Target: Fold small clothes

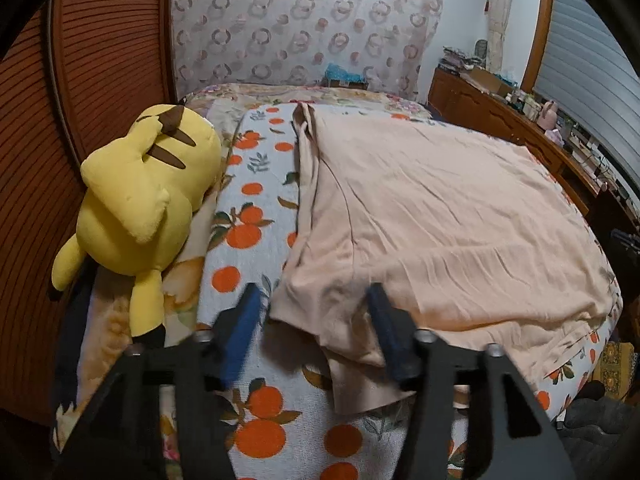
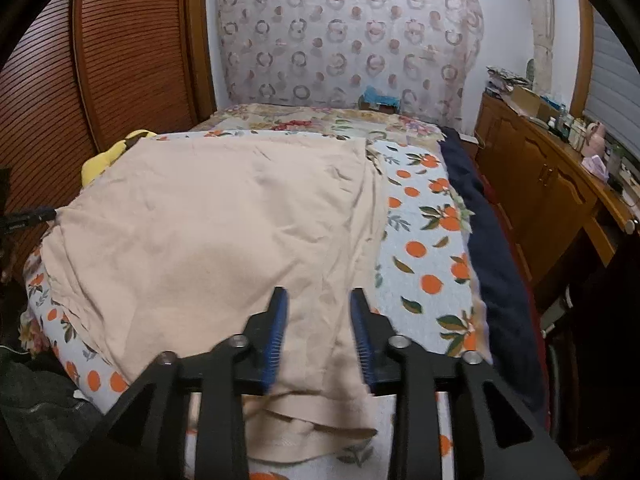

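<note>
Both jaws stand apart, left hand-held gripper and right hand-held gripper straddling the peach garment; pinch both near corners evenly.

Left black two-finger gripper with blue pads: jaws apart, angled down over peach garment corner. Right black gripper, blue pads: jaws apart, straddling same garment's near edge.

We find even, soft indoor light with faint shadows and no glare. Fisheye bending and dark vignetting mark the corners. The blue fingertips show motion blur.
</note>
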The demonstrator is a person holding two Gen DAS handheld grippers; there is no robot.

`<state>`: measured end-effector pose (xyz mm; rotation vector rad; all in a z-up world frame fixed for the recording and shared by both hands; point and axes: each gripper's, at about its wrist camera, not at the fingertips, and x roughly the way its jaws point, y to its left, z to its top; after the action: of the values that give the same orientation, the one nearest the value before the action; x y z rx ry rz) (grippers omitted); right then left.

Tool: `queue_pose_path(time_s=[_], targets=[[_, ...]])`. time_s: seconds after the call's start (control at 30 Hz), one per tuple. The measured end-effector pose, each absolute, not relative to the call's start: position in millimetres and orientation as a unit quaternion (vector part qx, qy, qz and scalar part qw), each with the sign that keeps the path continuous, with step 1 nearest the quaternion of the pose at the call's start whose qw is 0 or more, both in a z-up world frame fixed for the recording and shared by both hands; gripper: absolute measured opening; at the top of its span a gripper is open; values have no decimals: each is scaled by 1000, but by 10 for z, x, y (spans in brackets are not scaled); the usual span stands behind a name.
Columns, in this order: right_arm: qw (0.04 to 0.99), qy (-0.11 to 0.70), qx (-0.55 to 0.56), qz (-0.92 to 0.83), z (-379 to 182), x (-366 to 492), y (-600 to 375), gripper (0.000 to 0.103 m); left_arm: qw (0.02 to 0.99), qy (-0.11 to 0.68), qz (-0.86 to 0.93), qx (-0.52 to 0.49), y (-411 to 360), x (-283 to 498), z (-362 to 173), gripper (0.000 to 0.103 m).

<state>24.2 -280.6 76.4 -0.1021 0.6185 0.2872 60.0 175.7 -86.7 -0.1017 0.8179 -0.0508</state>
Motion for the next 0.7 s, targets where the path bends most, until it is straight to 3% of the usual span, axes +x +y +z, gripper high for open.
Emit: queue_pose_path(time_s=[0.13,0.7], targets=[[942,293,-43,157,793,355,-2654,56,915,400,-23,-46,1706,594,-895,64],[928,335,-55,152,306,844,-2364,56,906,420,-4,-39,1676,605,-1055,64]])
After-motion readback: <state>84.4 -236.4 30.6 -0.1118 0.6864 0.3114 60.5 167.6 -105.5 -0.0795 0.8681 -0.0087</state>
